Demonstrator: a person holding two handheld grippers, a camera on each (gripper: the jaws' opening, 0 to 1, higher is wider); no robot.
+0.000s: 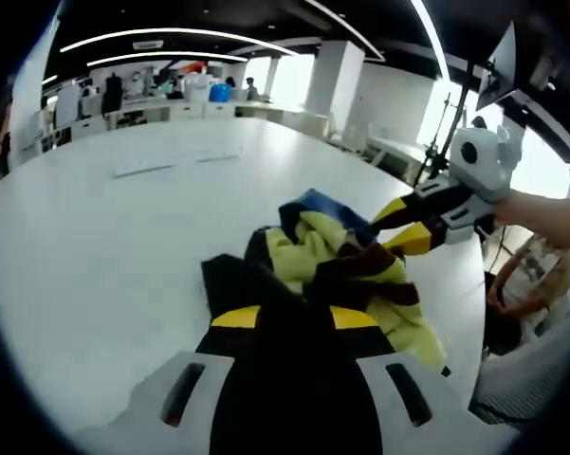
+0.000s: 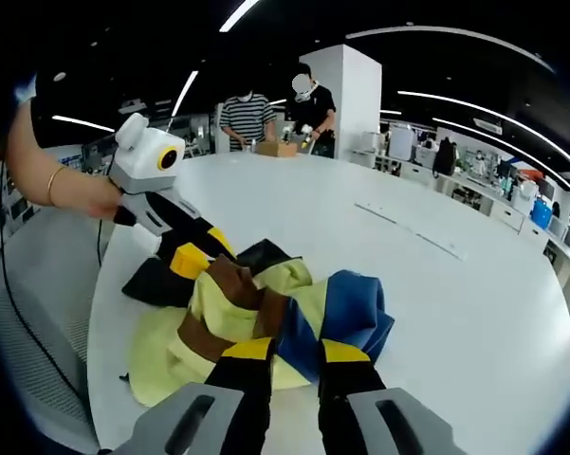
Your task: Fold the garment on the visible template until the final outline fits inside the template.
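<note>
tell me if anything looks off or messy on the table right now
The garment is the odd thing: it lies crumpled in a heap of yellow, brown, blue and black folds on the white table, not spread flat. Both the left gripper and the right gripper are at its edges.

Soft, matt cloth garment (image 2: 266, 313) in yellow, brown, blue and black lies crumpled on a smooth, faintly glossy white surface (image 2: 436, 294); gripper (image 1: 294, 318) jaws look matt black plastic with yellow bands.
</note>
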